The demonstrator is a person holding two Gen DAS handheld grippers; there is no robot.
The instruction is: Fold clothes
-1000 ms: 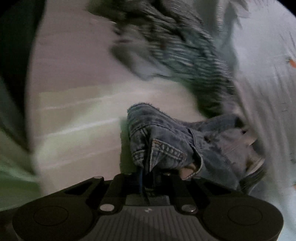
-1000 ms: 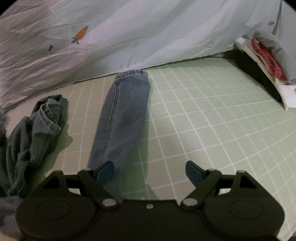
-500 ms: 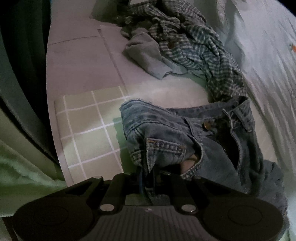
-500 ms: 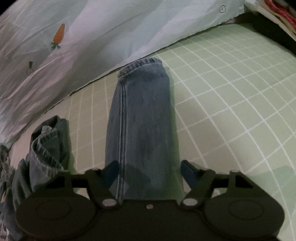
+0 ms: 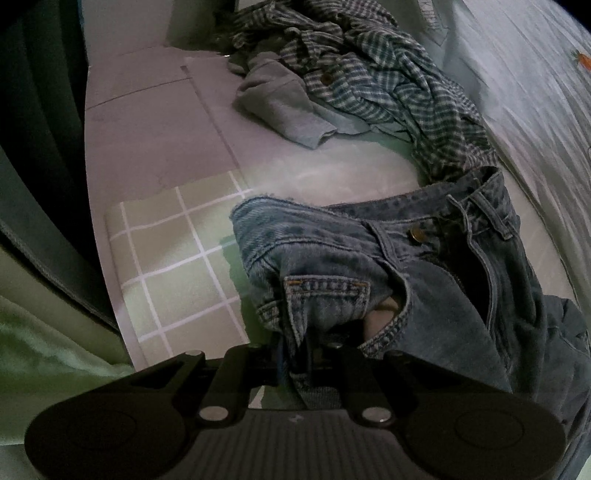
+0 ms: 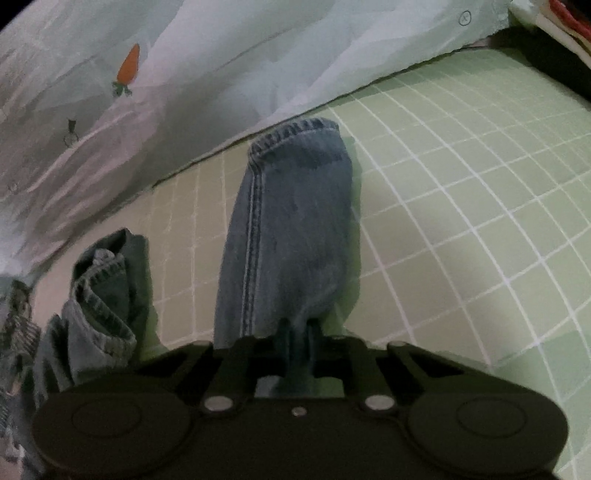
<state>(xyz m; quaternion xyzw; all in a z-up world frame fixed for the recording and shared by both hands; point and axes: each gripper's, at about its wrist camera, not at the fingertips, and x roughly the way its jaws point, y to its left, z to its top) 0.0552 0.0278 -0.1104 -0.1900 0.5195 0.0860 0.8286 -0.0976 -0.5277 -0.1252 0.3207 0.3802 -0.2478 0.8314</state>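
Observation:
A pair of blue jeans lies on a green checked mat. In the left wrist view my left gripper [image 5: 306,350] is shut on the jeans' waistband [image 5: 325,291] near a front pocket, with the brass button [image 5: 416,233] to the right. In the right wrist view my right gripper [image 6: 297,332] is shut on a jeans leg [image 6: 288,229] that runs away from me to its hem [image 6: 295,136]. The other bunched leg [image 6: 99,295] lies to the left.
A blue-white checked shirt [image 5: 388,81] and a grey garment [image 5: 284,110] lie crumpled beyond the waistband. A pale sheet with a carrot print [image 6: 127,70] borders the mat [image 6: 480,184]. A stack of folded fabric [image 6: 565,14] sits far right.
My right gripper moved forward over the jeans leg and went from open to shut on it. My left gripper kept its hold on the waistband while the view steadied.

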